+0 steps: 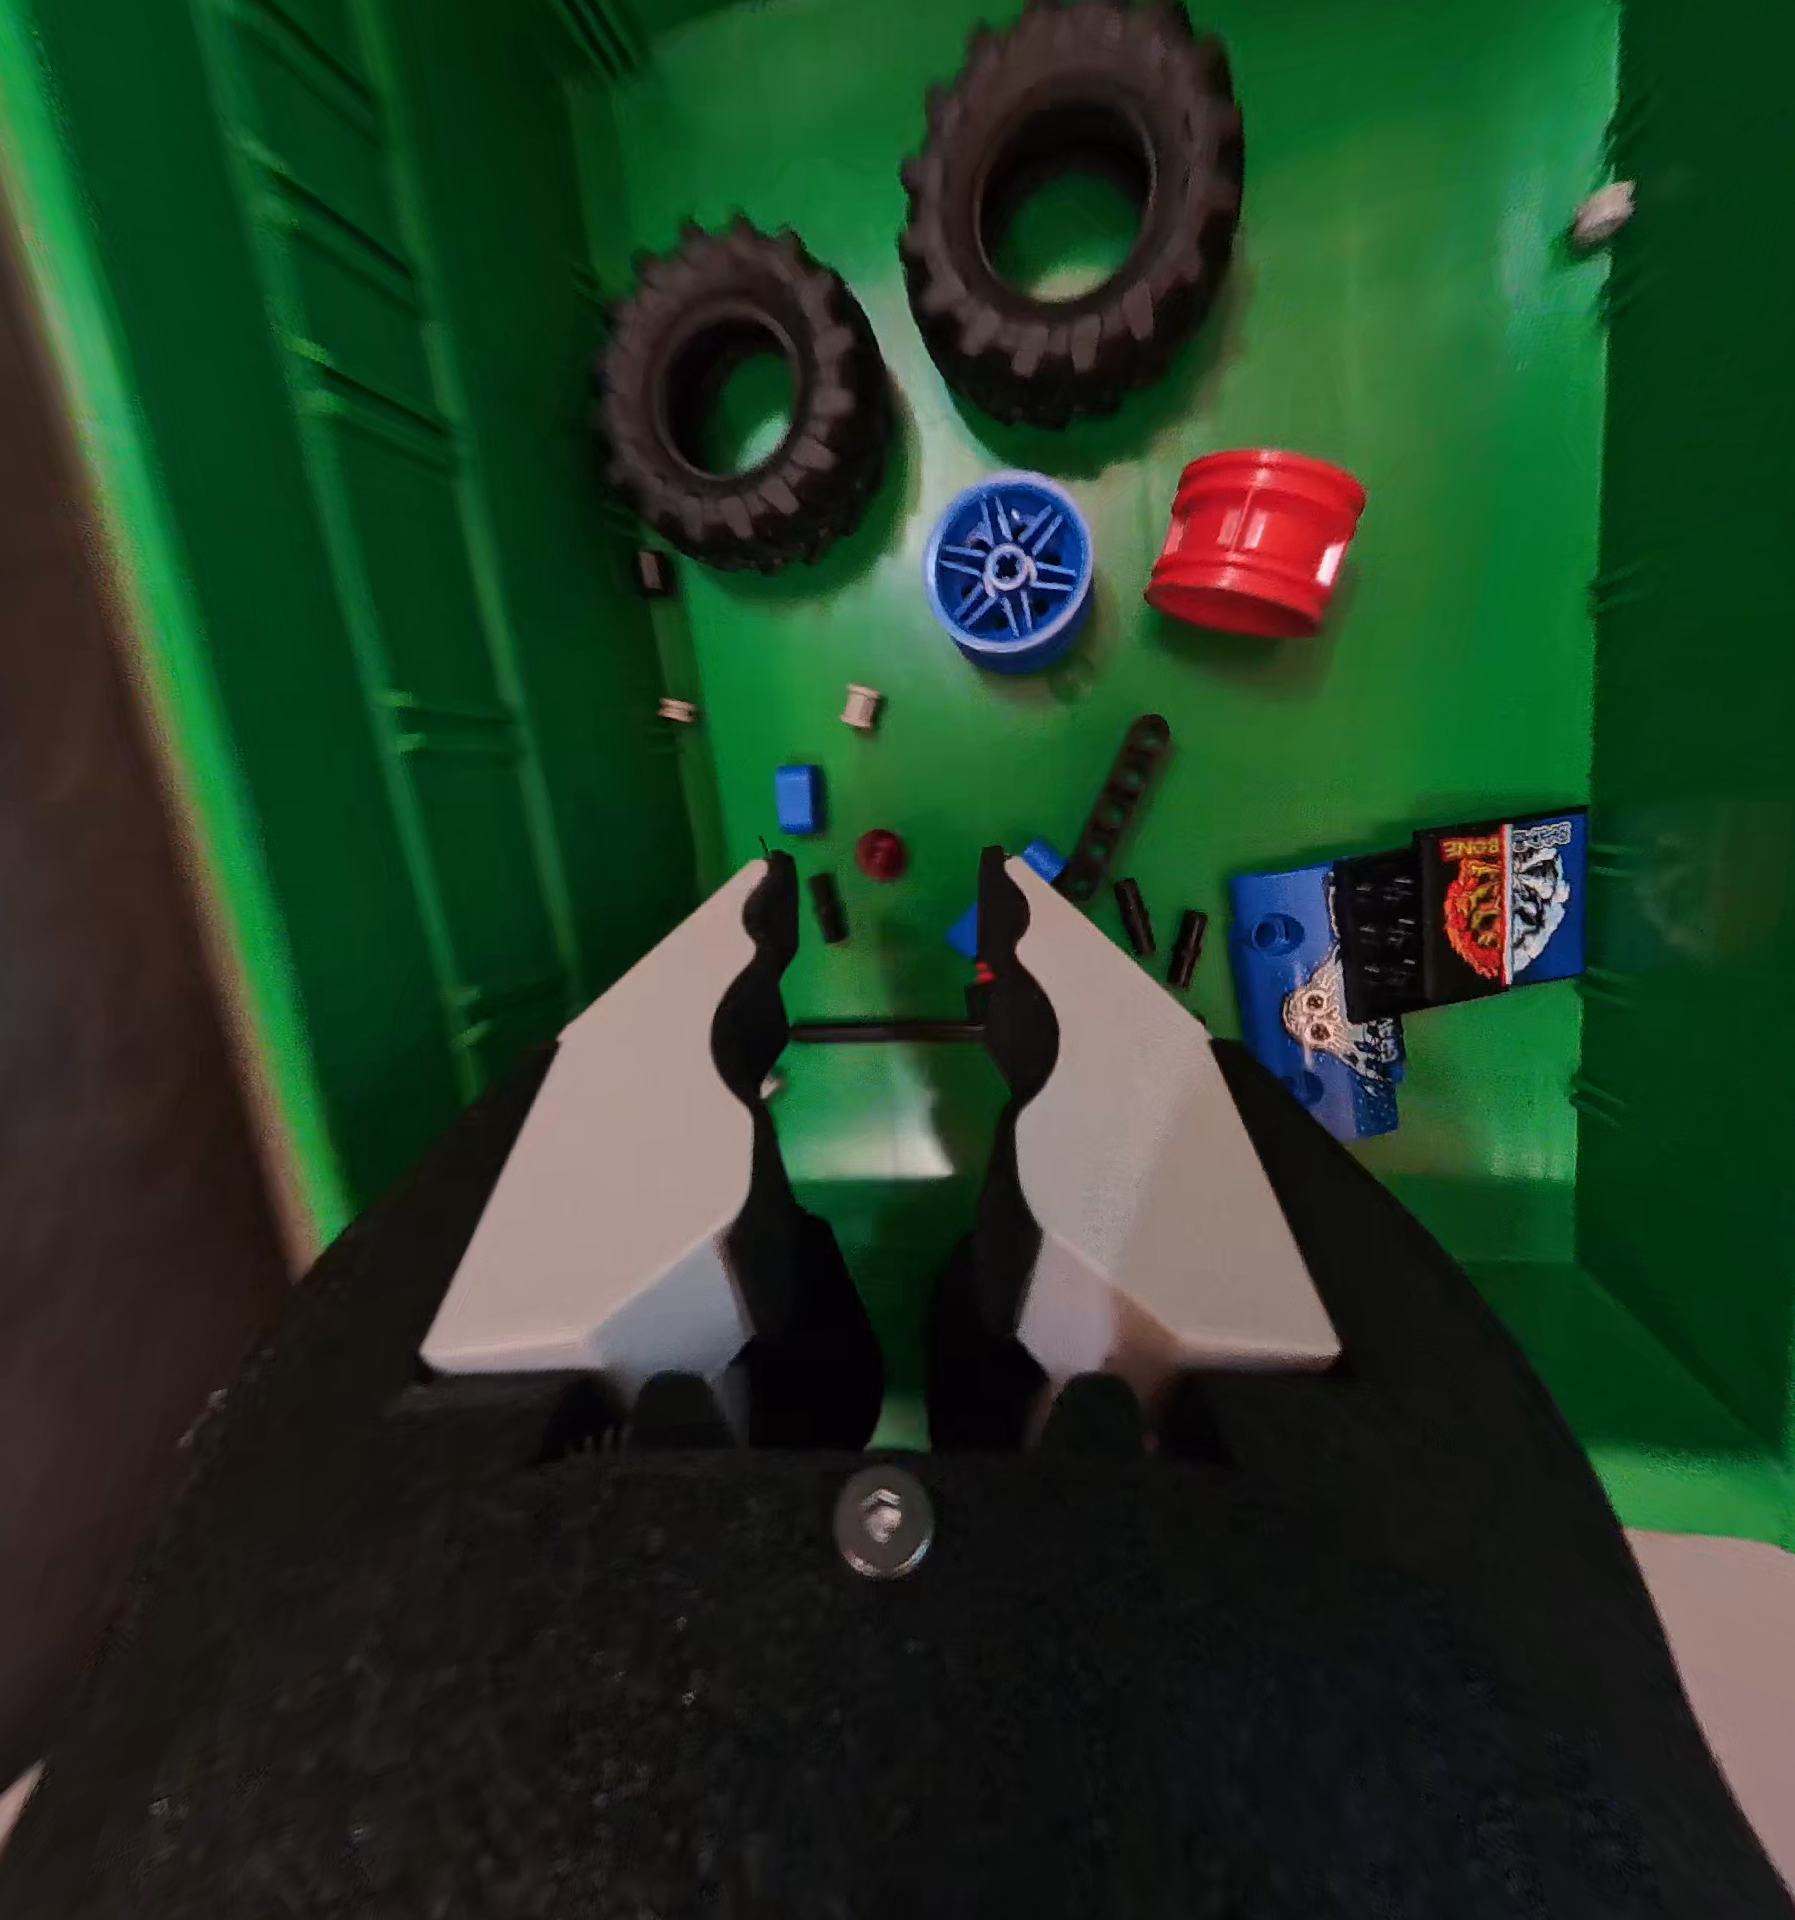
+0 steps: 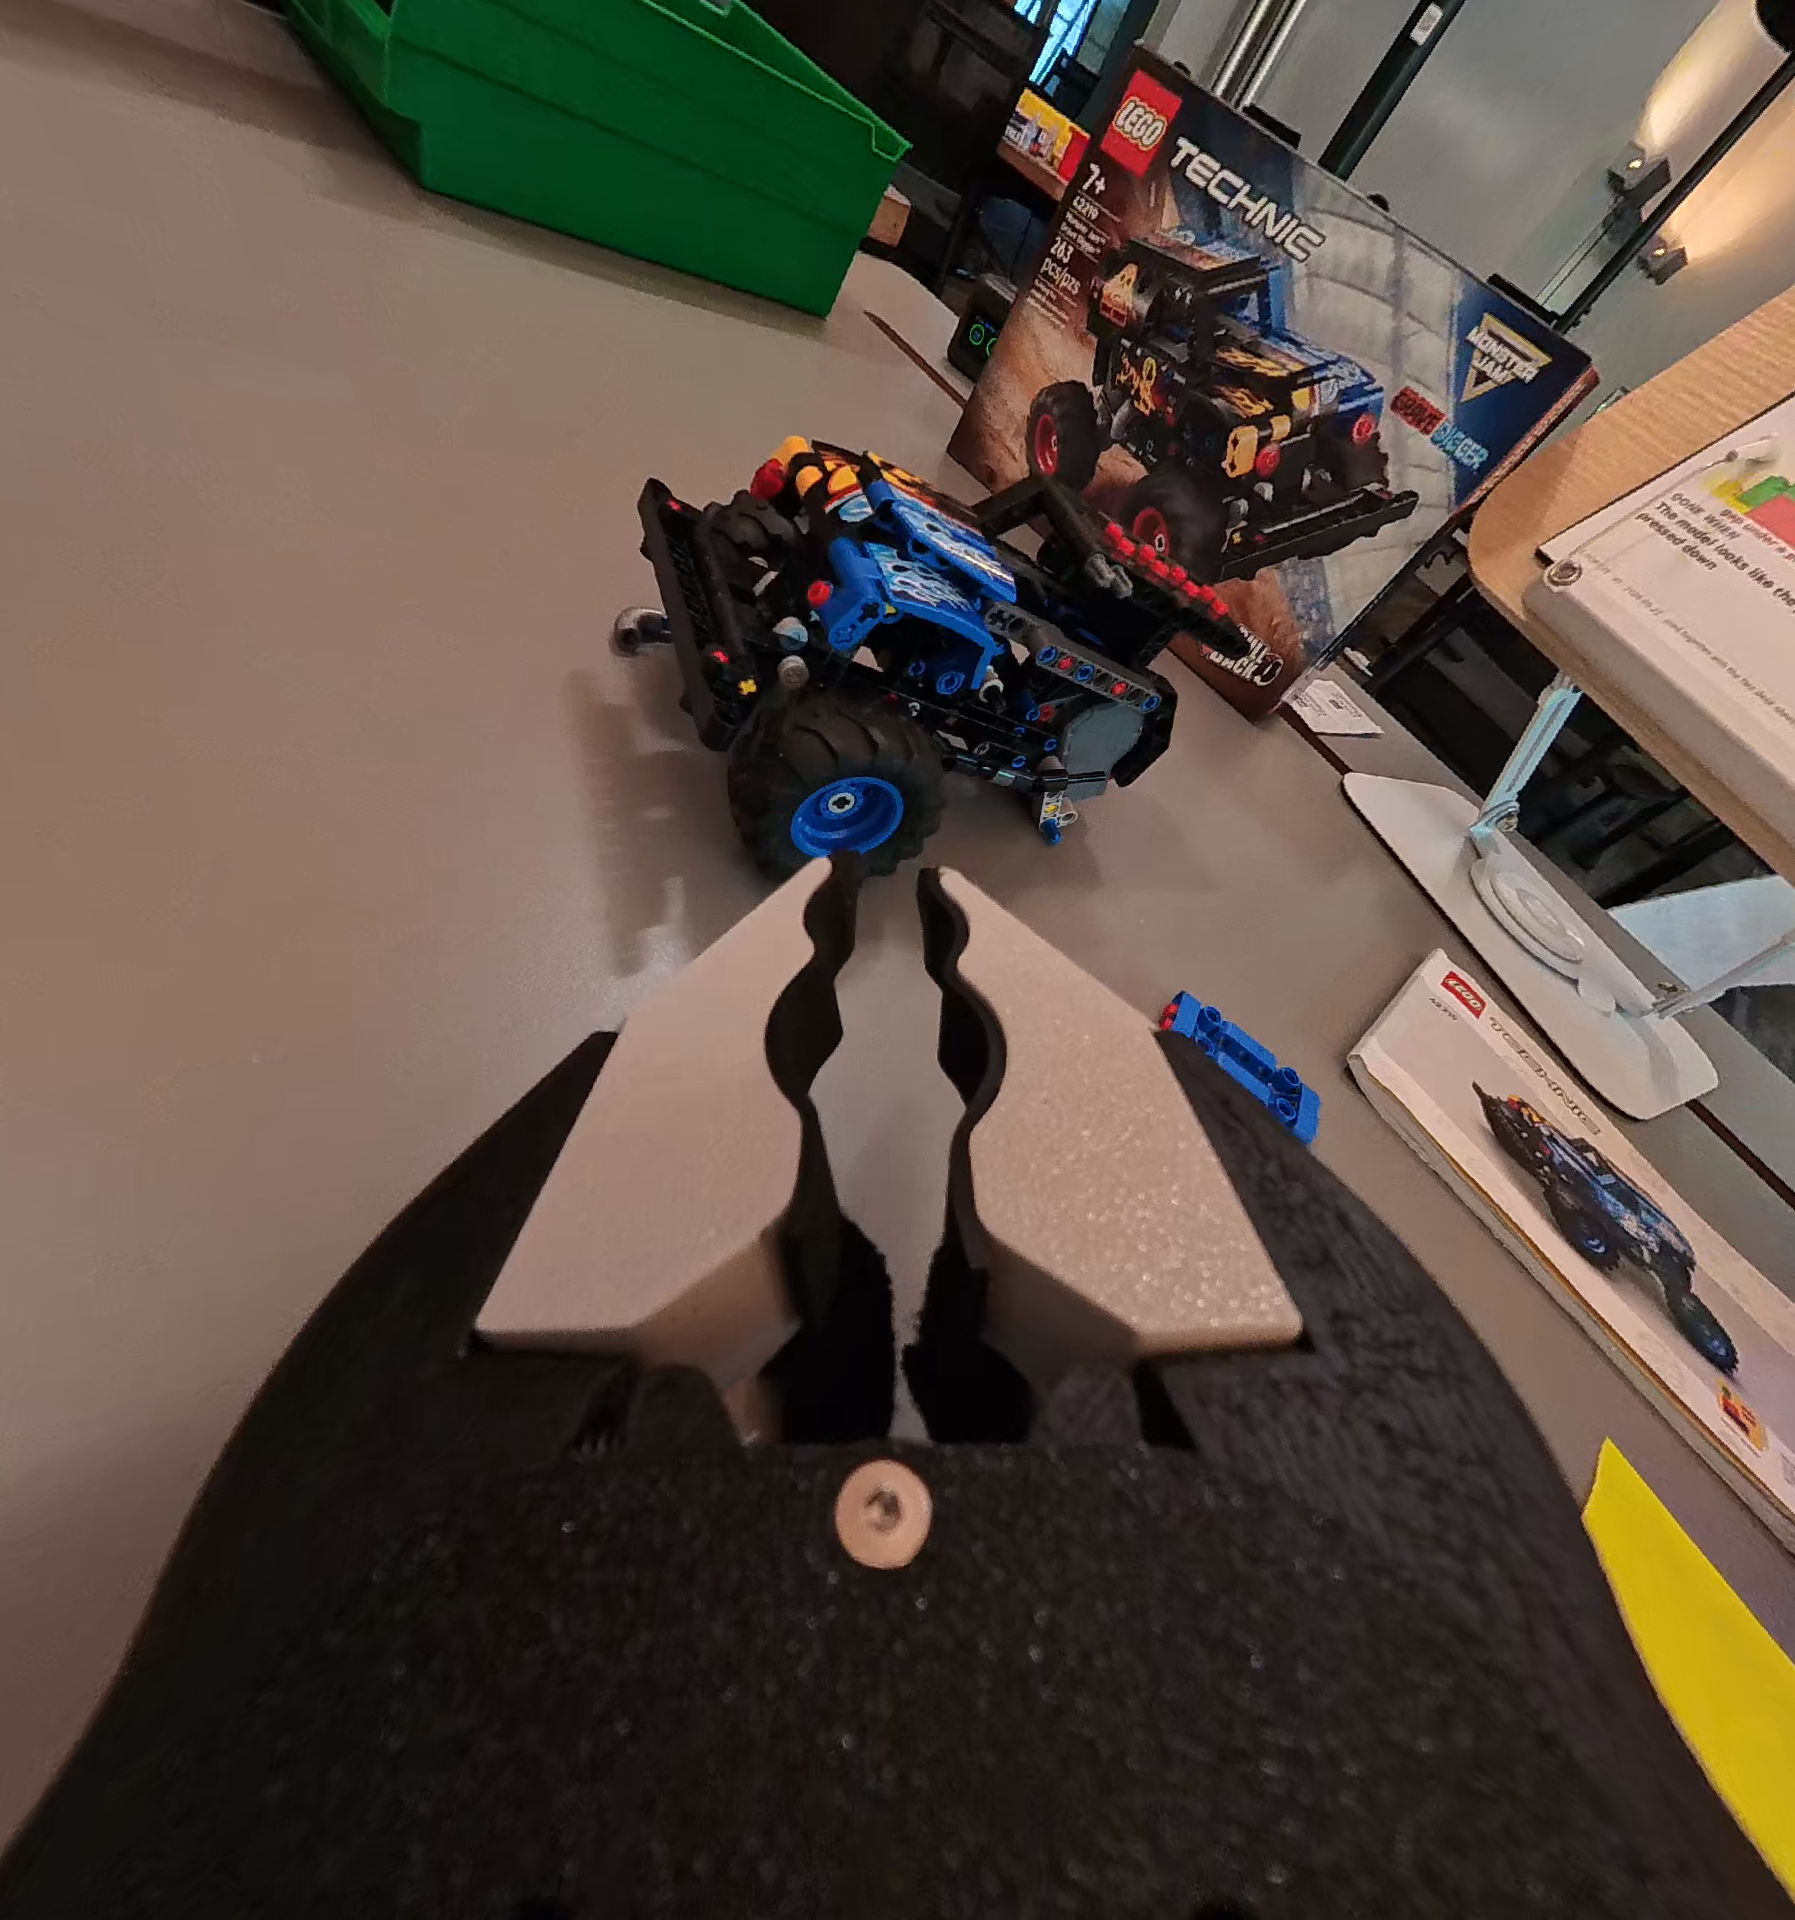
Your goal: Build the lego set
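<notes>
My left gripper (image 1: pixel 885 862) is inside a green bin (image 1: pixel 436 727), its jaws apart, over small loose parts. A thin black axle (image 1: pixel 888 1031) shows crosswise between the fingers, partway down them; I cannot tell if it touches them. A dark red round stud (image 1: pixel 880 852), a black pin (image 1: pixel 827 906) and a small blue piece (image 1: pixel 799 798) lie just past the tips. My right gripper (image 2: pixel 877 873) hovers over a grey table (image 2: pixel 249 623), with a narrow empty gap between the jaws. It points at the blue-hubbed wheel (image 2: pixel 843 805) of a toy truck model (image 2: pixel 903 623) lying on its side.
Farther in the bin lie two black tyres (image 1: pixel 742 400) (image 1: pixel 1069 208), a blue wheel hub (image 1: pixel 1009 566), a red hub (image 1: pixel 1254 540), a black beam (image 1: pixel 1121 800) and printed blue panels (image 1: pixel 1412 956). On the table are a blue brick (image 2: pixel 1241 1060), a booklet (image 2: pixel 1599 1226), the product box (image 2: pixel 1288 343) and green bins (image 2: pixel 612 135). The left gripper's tips are roughly 65 cm from the right gripper's. The small blue piece (image 1: pixel 799 798) sits 4 cm or so from the ends of my left fingers. The black pin (image 1: pixel 827 906) lies around 4 cm away from my left fingertips.
</notes>
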`<action>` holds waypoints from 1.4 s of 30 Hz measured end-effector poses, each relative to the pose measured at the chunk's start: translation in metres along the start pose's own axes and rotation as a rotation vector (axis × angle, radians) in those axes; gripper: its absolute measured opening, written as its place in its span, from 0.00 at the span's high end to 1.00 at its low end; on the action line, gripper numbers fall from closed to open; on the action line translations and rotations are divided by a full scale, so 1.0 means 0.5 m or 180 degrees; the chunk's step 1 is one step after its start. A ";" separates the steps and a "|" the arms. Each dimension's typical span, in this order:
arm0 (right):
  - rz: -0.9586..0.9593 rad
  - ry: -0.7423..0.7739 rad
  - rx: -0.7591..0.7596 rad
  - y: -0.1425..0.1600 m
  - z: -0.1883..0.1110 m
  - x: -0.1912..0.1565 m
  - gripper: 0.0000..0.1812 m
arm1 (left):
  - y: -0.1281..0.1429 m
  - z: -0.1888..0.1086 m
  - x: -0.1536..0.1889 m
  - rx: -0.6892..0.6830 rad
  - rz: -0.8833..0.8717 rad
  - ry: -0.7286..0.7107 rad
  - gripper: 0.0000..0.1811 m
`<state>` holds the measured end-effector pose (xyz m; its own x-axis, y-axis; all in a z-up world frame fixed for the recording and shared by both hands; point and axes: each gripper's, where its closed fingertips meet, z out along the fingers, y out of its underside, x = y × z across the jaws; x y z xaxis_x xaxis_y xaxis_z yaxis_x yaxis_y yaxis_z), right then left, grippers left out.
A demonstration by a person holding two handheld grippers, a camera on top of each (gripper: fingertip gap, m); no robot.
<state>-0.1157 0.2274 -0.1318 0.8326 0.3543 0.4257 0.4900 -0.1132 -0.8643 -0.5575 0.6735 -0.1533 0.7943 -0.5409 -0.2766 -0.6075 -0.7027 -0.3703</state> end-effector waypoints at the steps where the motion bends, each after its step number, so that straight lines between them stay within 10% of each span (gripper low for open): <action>1: 0.0033 0.0006 -0.0003 0.000 0.001 0.003 0.93 | -0.013 -0.038 -0.010 0.0166 0.0038 -0.0251 0.80; 5: 0.0447 -0.0311 0.0036 -0.015 0.019 -0.002 0.93 | -0.097 -0.302 0.036 0.1462 0.0344 -0.1278 0.81; 12: 0.1061 -0.0817 -0.0042 -0.071 0.095 0.011 0.80 | -0.085 -0.434 0.651 0.2511 0.1863 0.1711 0.88; 17: 0.1034 -0.0985 -0.0268 -0.055 0.120 -0.011 0.73 | 0.010 -0.412 0.898 0.2926 0.2890 0.2463 0.84; 25: 0.0425 -0.0595 -0.0009 -0.089 0.138 0.000 0.73 | 0.008 -0.403 0.943 0.3474 0.3099 0.2376 0.81; 33: -0.1667 -0.0400 -0.0100 -0.090 0.181 -0.007 0.76 | 0.028 -0.367 0.946 0.3915 0.3589 0.1661 0.83; 42: -0.1418 -0.0322 0.0128 -0.090 0.202 0.011 0.82 | -0.003 -0.359 0.947 0.4491 0.3810 0.0365 0.90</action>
<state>-0.1593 0.3282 -0.1177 0.5125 0.4493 0.7318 0.7826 0.1062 -0.6134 -0.1816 0.3353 -0.1246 -0.0431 -0.4648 -0.8844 -0.2734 0.8569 -0.4370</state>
